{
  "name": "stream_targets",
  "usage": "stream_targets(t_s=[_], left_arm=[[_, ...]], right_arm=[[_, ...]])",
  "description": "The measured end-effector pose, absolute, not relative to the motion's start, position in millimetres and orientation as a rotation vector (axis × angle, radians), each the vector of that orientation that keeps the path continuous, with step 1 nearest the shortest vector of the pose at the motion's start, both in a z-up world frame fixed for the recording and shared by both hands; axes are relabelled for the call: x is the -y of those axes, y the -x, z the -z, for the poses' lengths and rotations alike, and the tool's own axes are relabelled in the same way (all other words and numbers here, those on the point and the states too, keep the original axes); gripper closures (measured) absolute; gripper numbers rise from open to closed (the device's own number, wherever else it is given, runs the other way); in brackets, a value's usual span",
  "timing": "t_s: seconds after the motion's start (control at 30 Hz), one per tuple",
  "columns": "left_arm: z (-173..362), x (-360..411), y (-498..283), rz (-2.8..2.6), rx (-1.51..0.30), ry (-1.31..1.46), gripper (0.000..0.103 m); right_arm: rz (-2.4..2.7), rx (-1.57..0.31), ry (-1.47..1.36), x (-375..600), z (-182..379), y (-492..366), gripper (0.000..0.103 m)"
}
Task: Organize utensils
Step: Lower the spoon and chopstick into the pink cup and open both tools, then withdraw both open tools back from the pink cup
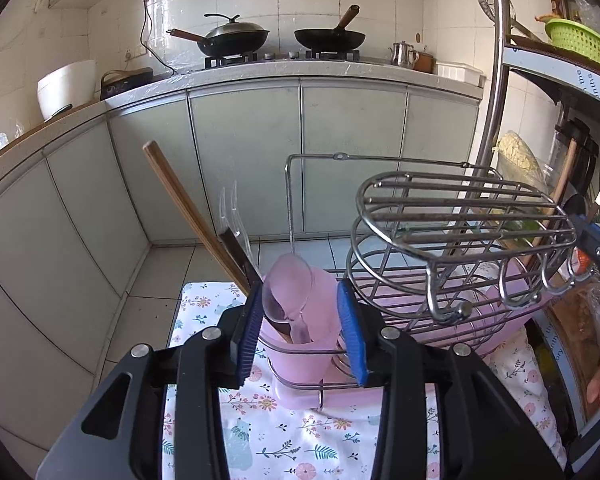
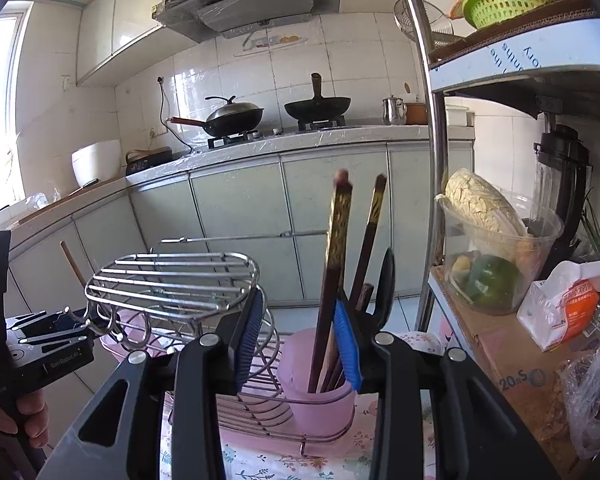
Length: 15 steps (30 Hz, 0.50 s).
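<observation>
Two pink cups (image 1: 300,344), chopsticks (image 2: 336,264) upright inside

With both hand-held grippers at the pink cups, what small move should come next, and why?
Probably lift the right hand-held gripper straight up and clear. Its jaws look open around the dark chopsticks, which already stand in the right pink cup. The left hand-held gripper is likewise open at the left pink cup holding a pink spoon.
</observation>
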<state>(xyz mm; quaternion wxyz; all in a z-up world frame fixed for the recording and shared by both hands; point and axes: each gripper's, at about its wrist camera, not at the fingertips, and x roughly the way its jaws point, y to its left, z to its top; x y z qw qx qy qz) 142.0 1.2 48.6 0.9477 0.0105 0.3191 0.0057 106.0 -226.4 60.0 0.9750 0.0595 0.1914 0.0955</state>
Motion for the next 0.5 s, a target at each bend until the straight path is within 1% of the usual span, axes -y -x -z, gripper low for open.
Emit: stream_targets(t_s=[0.1, 0.17, 0.23, 0.37, 0.5], left_arm=[[-50.3, 0.0, -140.1, -0.012, -0.646, -0.034, 0.064], [-50.9, 1.0, -138.6, -0.010, -0.648, -0.044, 0.064], [-51.5, 1.5, -136.5, -0.006, -0.650, -0.051, 0.063], [-52.0, 5.0, -130.9, -0.006, -0.649, -0.072, 0.060], [-53.8, 5.6, -126.6, 0.000, -0.647, -0.084, 0.060]], right_arm=[[-0.188, -0.388, -0.115, 226.9, -62.4, -105.5, 0.066], [-0.168, -0.388, -0.111, 228.2, -62.8, -105.0, 0.055], [-0.176, -0.394, -0.127, 231.9, -63.7, -104.7, 0.052], [-0.183, -0.402, -0.125, 232.2, -66.3, -101.6, 0.052], [-0.185, -0.397, -0.106, 228.1, -67.8, -95.9, 0.052]])
